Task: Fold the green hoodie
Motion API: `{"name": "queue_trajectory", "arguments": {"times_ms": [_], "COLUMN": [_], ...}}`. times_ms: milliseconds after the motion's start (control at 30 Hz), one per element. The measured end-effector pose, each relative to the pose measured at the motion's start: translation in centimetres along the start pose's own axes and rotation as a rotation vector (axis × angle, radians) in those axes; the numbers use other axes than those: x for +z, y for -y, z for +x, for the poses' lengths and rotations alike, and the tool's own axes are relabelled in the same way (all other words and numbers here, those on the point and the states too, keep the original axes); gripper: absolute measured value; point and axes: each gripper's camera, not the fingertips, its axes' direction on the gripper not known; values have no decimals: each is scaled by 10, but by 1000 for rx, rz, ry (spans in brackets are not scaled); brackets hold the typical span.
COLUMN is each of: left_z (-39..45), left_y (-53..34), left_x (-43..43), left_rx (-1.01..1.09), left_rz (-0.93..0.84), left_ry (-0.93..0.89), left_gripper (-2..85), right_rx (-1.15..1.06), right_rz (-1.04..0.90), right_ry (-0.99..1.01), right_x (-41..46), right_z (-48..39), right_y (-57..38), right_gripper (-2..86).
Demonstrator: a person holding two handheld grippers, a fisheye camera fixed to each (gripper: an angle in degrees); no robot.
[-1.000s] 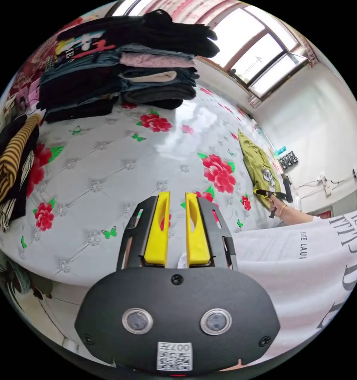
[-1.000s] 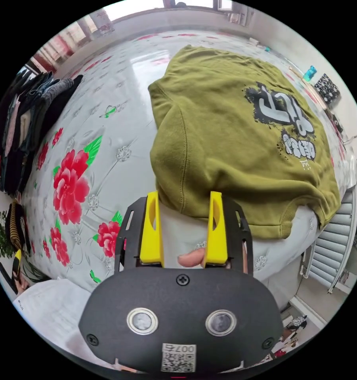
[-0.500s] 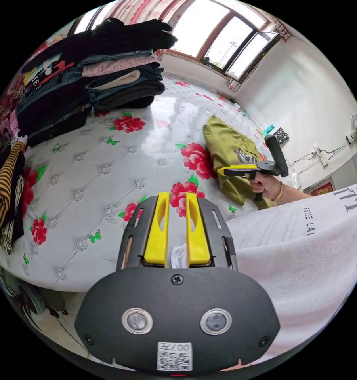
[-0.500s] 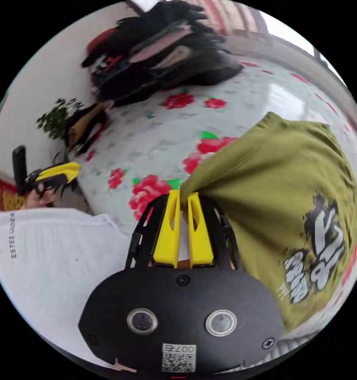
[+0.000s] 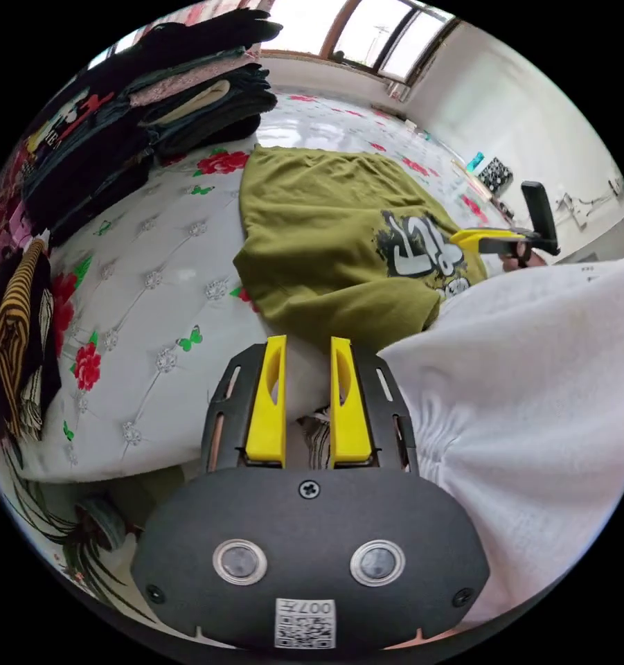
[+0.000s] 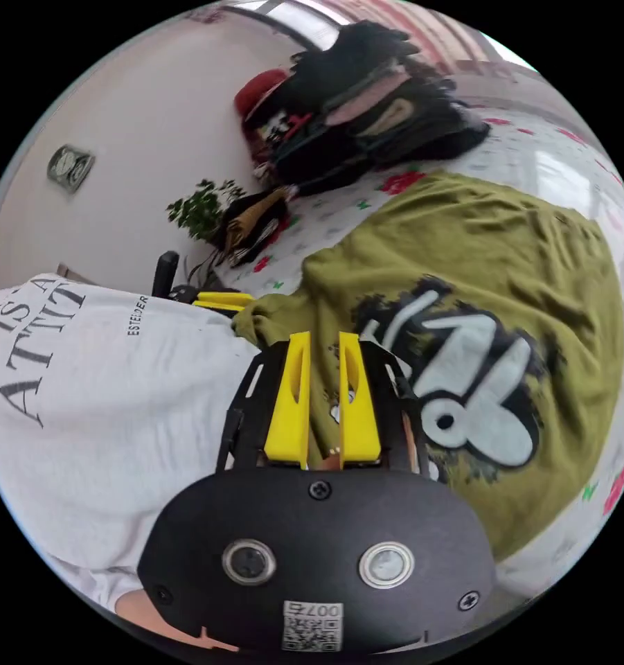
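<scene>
Green hoodie (image 5: 325, 235) spread; plant (image 6: 199, 208) in right gripper view.

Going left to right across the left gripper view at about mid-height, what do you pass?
Striped yellow-and-black garment → flowered white bedcover → green hoodie → right gripper → person's white shirt.

1. White quilted bed cover (image 5: 152, 277) with red flowers and green butterflies.
2. Stack of folded dark clothes (image 5: 138, 111) at its far side.
3. Striped yellow-black garment (image 5: 10, 332) on the edge.
4. Window (image 5: 367, 31) behind.
5. Leafy plant (image 6: 201, 208) by the wall.
</scene>
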Motion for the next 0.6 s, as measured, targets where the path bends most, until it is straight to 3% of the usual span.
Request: {"name": "queue_trajectory", "arguments": {"times_ms": [100, 200, 333, 400, 600], "left_z": [16, 28, 56, 68, 72], "left_y": [9, 27, 46, 50, 55], "left_x": [18, 30, 44, 36, 4], "left_rx": [133, 237, 449, 512, 555], "left_rz": [-65, -85, -125, -96, -18], "left_ry": [87, 101, 188, 227, 213], "left_gripper": [95, 100, 103, 102, 99], "right_rx": [179, 216, 185, 180, 189], "right_rz": [-43, -95, -207, -350, -340], "right_ry": [-217, -334, -397, -445, -532], "right_x": [-35, -37, 7, 45, 62], "right_z": [21, 1, -29, -38, -51], "right_y": [-66, -104, -113, -113, -117], "right_gripper": [75, 89, 108, 118, 113]}}
